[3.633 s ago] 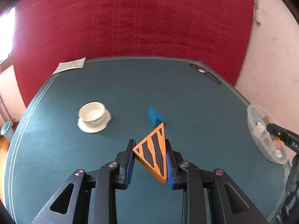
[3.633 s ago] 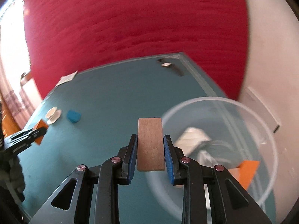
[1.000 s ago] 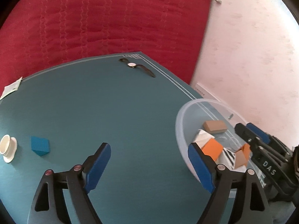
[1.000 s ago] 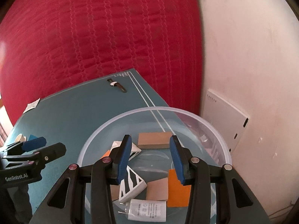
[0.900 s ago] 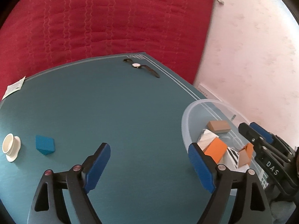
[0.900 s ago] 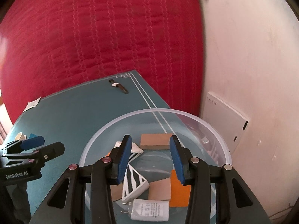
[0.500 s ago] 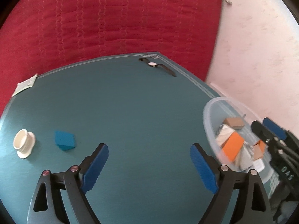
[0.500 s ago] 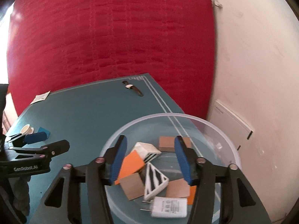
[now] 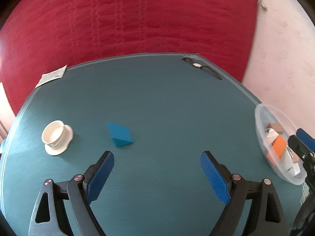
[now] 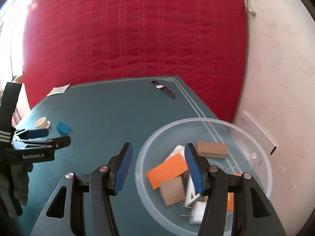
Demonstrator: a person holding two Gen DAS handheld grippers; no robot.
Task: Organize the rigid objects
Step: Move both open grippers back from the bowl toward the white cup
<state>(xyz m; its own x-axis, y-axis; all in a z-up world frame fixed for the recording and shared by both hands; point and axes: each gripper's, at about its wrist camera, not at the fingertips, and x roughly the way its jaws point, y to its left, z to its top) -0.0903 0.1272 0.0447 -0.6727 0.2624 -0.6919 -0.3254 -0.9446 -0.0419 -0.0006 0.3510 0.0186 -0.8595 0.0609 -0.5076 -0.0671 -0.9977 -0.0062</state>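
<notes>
My left hand-held gripper (image 9: 157,174) is spread wide and empty, facing the blue wedge block (image 9: 120,134) that lies toward the counter's (image 9: 167,102) left side, just beside the white cup (image 9: 56,136). I'd line the pads up with its flat faces, not its slope, before closing. My right hand-held gripper (image 10: 156,169) is parted, empty, at the near rim of the clear bowl (image 10: 254,135) by the right edge. The bowl's contents blur together; the wristwatch (image 10: 163,89) in the far corner looks tiny.

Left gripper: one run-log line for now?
left gripper: open, empty | ahead: blue wedge block on green table | right gripper: open, empty
</notes>
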